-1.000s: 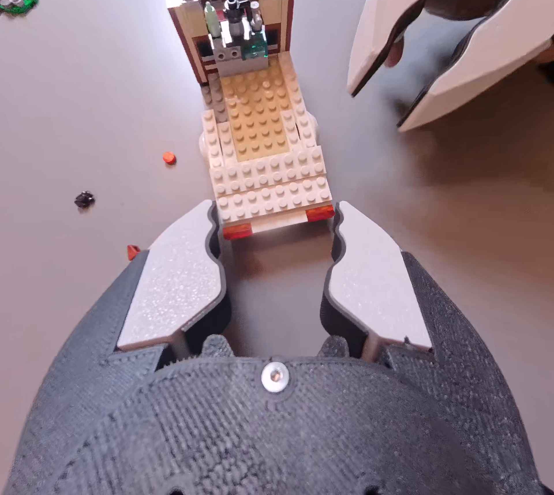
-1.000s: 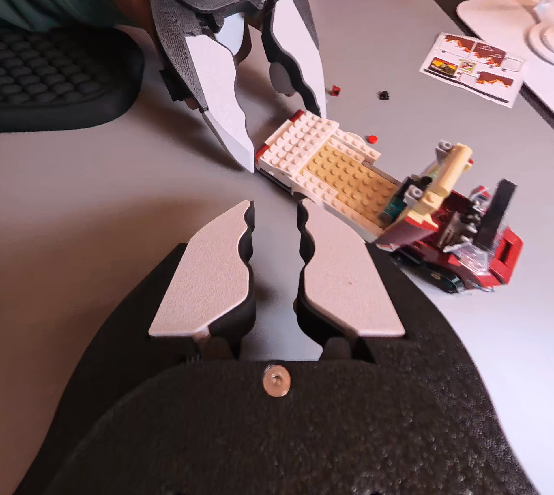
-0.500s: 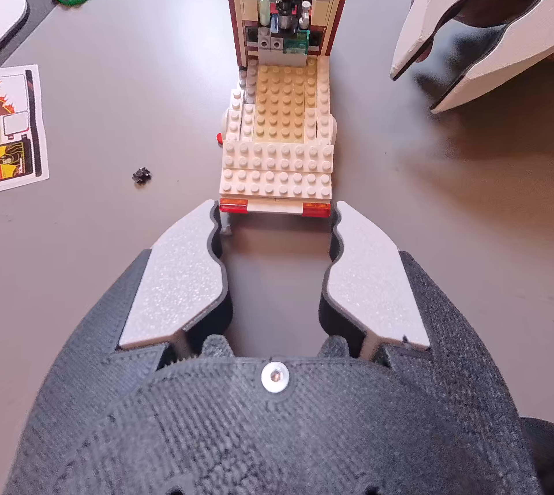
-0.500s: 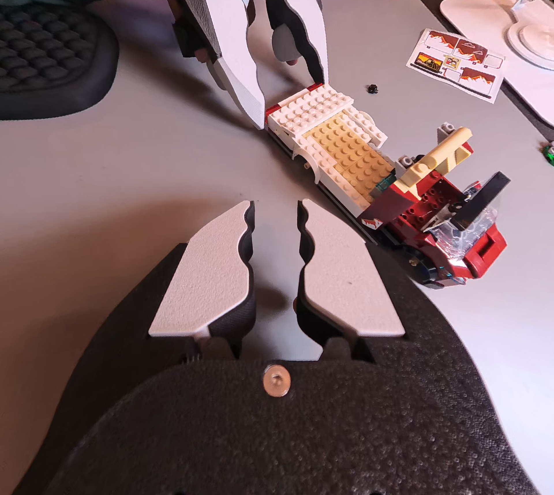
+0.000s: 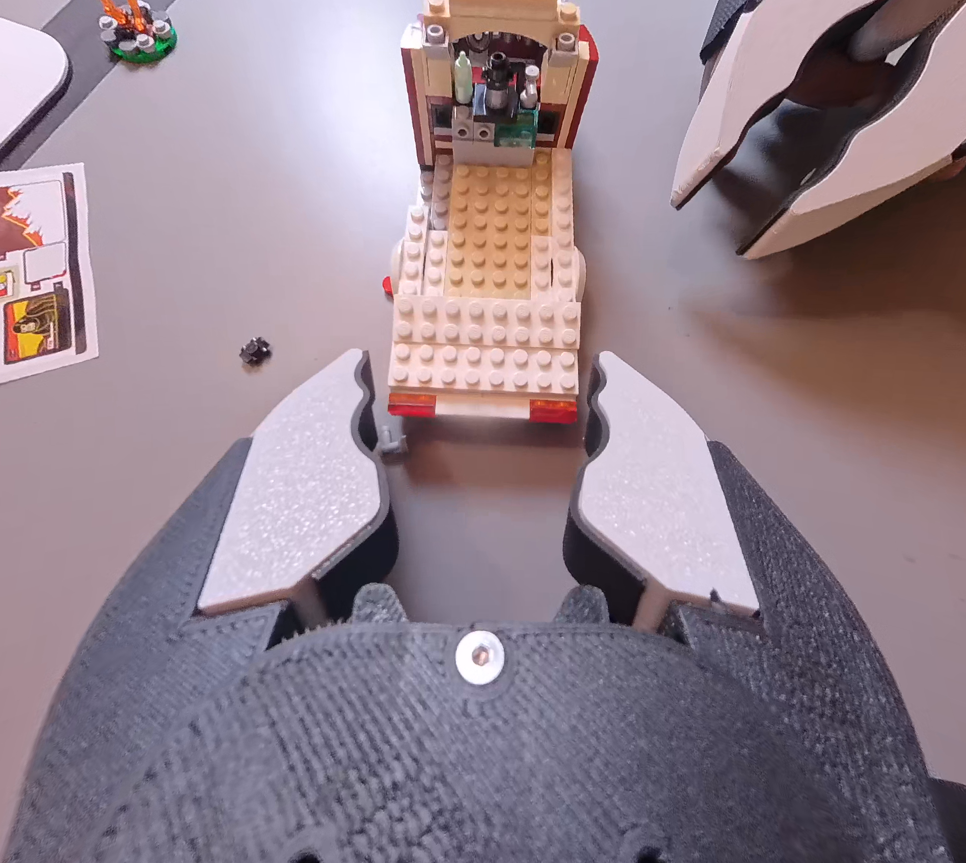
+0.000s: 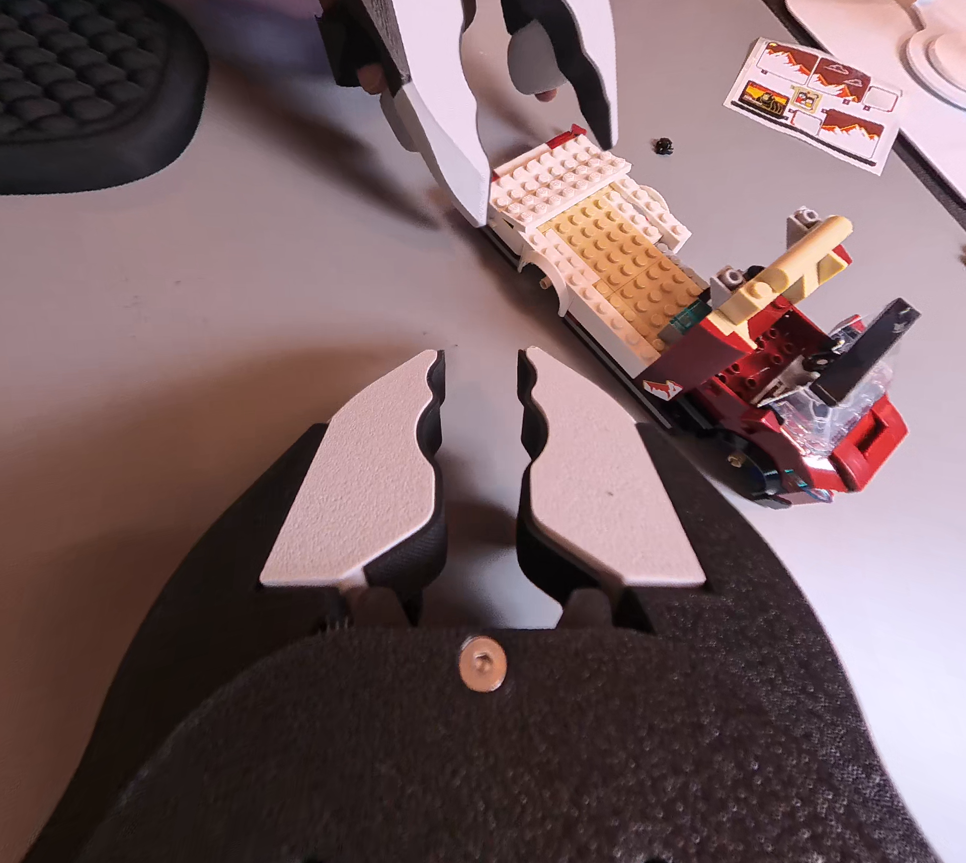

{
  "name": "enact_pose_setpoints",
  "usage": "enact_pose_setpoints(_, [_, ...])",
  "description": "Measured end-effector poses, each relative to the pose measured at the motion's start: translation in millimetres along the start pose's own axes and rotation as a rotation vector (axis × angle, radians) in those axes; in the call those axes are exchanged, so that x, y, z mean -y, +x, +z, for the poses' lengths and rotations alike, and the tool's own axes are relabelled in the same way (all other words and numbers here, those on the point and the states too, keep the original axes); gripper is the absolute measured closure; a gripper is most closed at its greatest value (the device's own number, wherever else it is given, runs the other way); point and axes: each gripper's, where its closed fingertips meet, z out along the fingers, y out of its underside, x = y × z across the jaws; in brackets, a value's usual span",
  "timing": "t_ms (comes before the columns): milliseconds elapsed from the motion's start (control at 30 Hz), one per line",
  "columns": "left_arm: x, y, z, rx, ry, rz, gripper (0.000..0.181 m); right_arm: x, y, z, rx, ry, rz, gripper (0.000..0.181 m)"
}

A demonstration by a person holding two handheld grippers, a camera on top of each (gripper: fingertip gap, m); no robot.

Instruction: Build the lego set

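- A half-built lego truck (image 5: 486,273) sits mid-table (image 5: 261,211) on a smooth grey top.
- The left gripper (image 5: 483,367) is spread wide, its fingers flanking the truck's white rear deck.
- The right gripper (image 6: 481,357) hovers narrowly parted, empty, beside the truck.
- A sticker sheet (image 6: 815,104) and a small black piece (image 5: 255,349) lie nearby.

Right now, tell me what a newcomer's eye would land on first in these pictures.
The half-built lego truck in the middle of the grey table, its studded white and tan bed leading to a dark red cab. The open left gripper straddles its rear end with the red tail lights. Off to the side lie a sticker sheet and a small lego campfire.
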Motion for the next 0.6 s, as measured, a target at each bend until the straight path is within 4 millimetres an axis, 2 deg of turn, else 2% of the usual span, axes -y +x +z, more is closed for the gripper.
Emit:
enact_pose_setpoints(133, [1.8, 1.0, 2.5, -0.022, -0.006, -0.004, 0.112, -1.6, -1.1, 0.5, 0.005, -0.006, -0.004, 0.155])
enact_pose_setpoints(600, [0.0, 1.8, -2.9, 0.016, 0.0, 0.016, 0.114, -3.2, -1.0, -1.5, 0.003, -0.001, 0.008, 0.155])
